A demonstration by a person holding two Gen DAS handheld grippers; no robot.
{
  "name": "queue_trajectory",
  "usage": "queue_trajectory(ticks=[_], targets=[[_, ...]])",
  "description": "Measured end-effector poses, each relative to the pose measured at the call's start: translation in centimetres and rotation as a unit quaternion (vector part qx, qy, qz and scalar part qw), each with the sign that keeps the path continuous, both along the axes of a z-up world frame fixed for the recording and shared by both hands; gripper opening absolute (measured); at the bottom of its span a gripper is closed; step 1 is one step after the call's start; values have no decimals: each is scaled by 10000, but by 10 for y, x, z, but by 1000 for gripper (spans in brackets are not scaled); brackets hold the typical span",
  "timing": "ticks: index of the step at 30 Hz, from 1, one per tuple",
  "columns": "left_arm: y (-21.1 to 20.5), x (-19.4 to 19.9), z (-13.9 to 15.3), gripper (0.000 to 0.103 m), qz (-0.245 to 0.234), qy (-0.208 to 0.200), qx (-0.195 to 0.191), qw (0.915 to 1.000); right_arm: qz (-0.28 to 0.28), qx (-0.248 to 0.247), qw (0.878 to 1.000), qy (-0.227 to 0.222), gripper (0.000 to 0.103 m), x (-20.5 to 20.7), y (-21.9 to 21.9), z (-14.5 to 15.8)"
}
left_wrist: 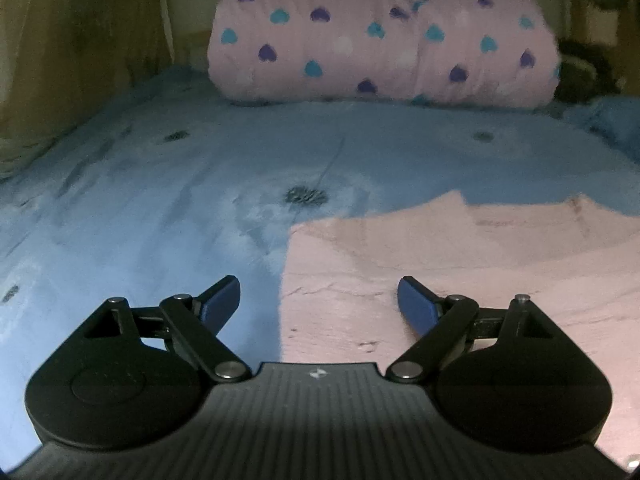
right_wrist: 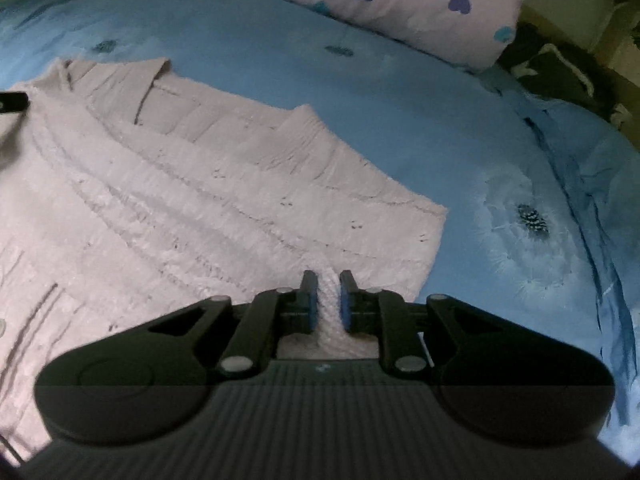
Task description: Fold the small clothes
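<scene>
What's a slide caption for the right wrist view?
Right hand-held gripper pinches a bunched edge of the pink knit top on the blue bedsheet.

Blue flower-print bedspread (left_wrist: 160, 200), heart-patterned pink pillows (left_wrist: 360, 48) against a dim headboard wall.

Left gripper (left_wrist: 319, 300) wide open over pink garment's (left_wrist: 460, 280) edge — blue bedspread (left_wrist: 140, 200), heart-print pillow (left_wrist: 380, 44) beyond

My matt black plastic right gripper (right_wrist: 329, 294), blue-padded, meets nubbly pink knitted cardigan (right_wrist: 180, 184); smooth blue cotton bedsheet (right_wrist: 400, 128) at three o'clock, fleecy heart-print pillow (right_wrist: 400, 4) at twelve.
</scene>
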State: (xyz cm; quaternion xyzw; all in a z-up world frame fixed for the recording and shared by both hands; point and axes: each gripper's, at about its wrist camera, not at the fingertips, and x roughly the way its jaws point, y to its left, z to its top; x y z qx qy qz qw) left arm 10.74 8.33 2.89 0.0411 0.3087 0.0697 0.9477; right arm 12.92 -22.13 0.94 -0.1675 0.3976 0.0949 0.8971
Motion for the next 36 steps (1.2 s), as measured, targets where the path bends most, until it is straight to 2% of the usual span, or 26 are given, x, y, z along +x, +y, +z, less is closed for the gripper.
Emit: queue_trajectory(ticks=[2, 4, 8, 11, 12, 14, 15, 16, 18, 21, 28, 36], targets=[[6, 6, -6, 91, -5, 103, -149, 9998, -120, 55, 9999, -90, 30, -4, -5, 5], [11, 13, -10, 92, 13, 156, -229, 9996, -251, 227, 9992, -205, 30, -10, -14, 12], [11, 29, -16, 94, 184, 201, -96, 9996, -288, 619, 9968, -420, 30, -32, -27, 25], [10, 37, -25, 96, 312, 171, -69, 9993, -330, 1102, 9930, -270, 30, -33, -35, 24], [10, 40, -27, 97, 347, 152, -55, 9993, -311, 1095, 9933, -197, 30, -32, -35, 19], [11, 43, -29, 98, 362, 156, -29, 9992, -431, 593, 9972, -121, 31, -22, -31, 1], [11, 44, -28, 99, 378, 156, -36, 9992, -487, 437, 9976, -205, 34, -19, -31, -6], [11, 45, -28, 99, 379, 173, -54, 9991, -555, 467, 9969, -320, 43, -15, -34, -11], [12, 43, -25, 99, 322, 176, -80, 9993, -901, 828, 9918, -364, 47, -9, -44, -12], [12, 31, -15, 99, 199, 196, -70, 9996, -1236, 1397, 9821, -280, 47, -11, -57, -6], [0, -13, 23, 98, -164, 300, 101, 9994, -1145, 1472, 9804, -642, 47, -55, -56, 21], [-10, -86, 57, 98, -352, 552, -156, 9977, -903, 1914, 9719, -1032, 49, -119, -48, 60]])
